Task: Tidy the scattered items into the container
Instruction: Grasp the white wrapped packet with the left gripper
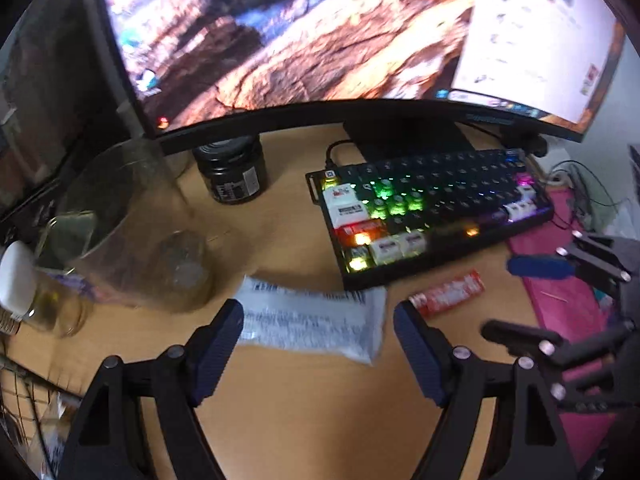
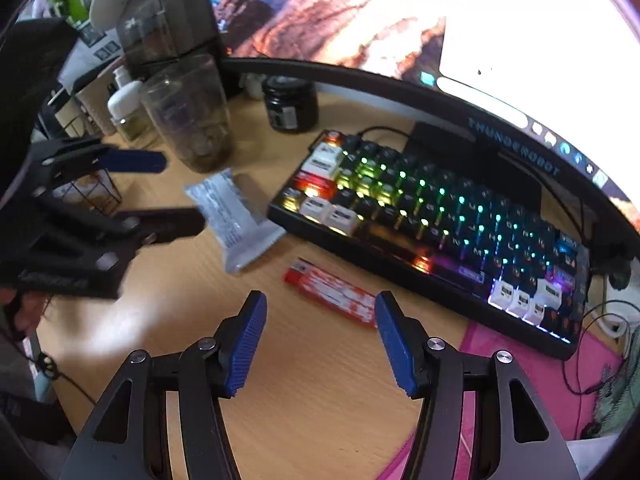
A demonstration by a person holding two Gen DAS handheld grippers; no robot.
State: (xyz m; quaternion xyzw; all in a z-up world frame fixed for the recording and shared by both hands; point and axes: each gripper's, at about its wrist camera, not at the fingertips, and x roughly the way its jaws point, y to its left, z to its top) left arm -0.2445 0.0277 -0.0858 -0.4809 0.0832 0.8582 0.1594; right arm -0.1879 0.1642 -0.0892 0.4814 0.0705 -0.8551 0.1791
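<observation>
Both tools stand open and empty above the desk [image 1: 304, 420]. The left tool [image 1: 318, 320] hangs over the white packet [image 1: 316, 326], which lies flat beside the clear jar [image 1: 132, 232]. The right tool [image 2: 320, 312] hangs near the red packet [image 2: 336, 294], just in front of the keyboard [image 2: 440, 216]. The risks, as I judge them: pads sliding off the thin, flat packets, the left tool knocking the jar, and the right one clipping the keyboard's edge.

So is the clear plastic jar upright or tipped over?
Upright: the clear plastic jar stands on its base on the wooden desk, open mouth up.
</observation>
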